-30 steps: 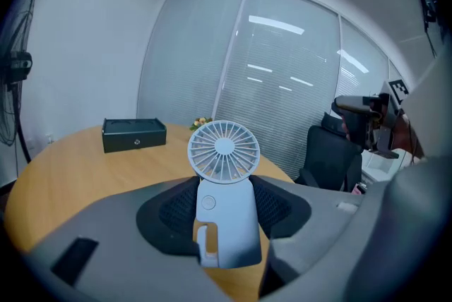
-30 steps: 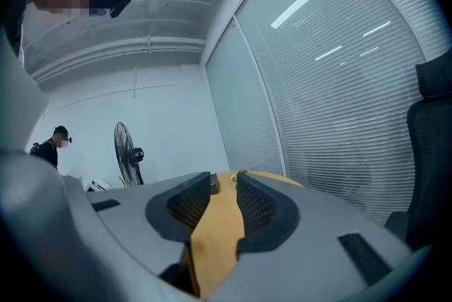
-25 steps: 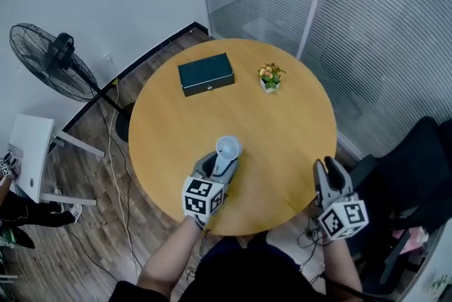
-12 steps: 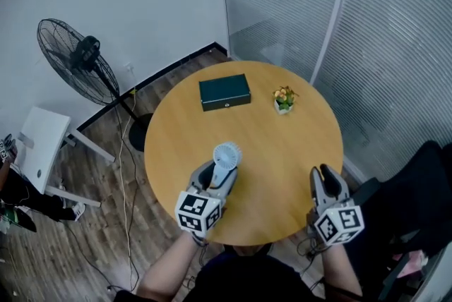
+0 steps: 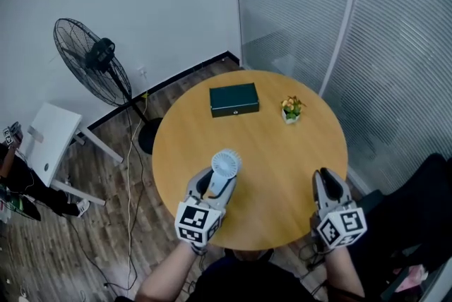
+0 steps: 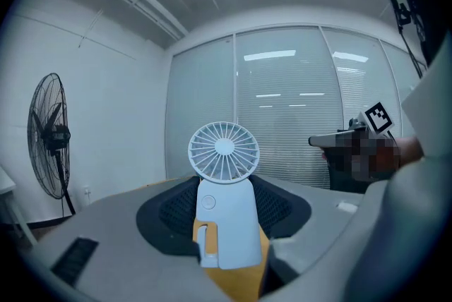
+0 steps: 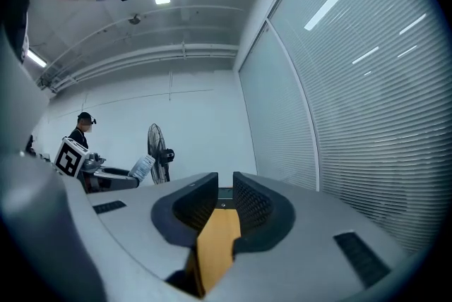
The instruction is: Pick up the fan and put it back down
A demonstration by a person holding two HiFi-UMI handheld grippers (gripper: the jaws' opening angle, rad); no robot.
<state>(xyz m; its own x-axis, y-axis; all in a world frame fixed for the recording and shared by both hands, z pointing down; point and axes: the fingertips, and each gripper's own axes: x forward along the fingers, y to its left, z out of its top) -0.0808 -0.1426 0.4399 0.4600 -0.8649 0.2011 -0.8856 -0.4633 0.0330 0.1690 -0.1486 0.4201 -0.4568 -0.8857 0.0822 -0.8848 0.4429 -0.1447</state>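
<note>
I'm gripping the small white plastic fan (image 5: pixel 226 168) in my left claw (image 5: pixel 215 185); tilting risks dropping it at the worktop's (image 5: pixel 282 152) near edge.

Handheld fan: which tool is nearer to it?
Left. The left tool grips the handheld fan between its jaws. The right tool hangs apart to the fan's right, by the table edge; its jaws have just been closing, with nothing between them.
</note>
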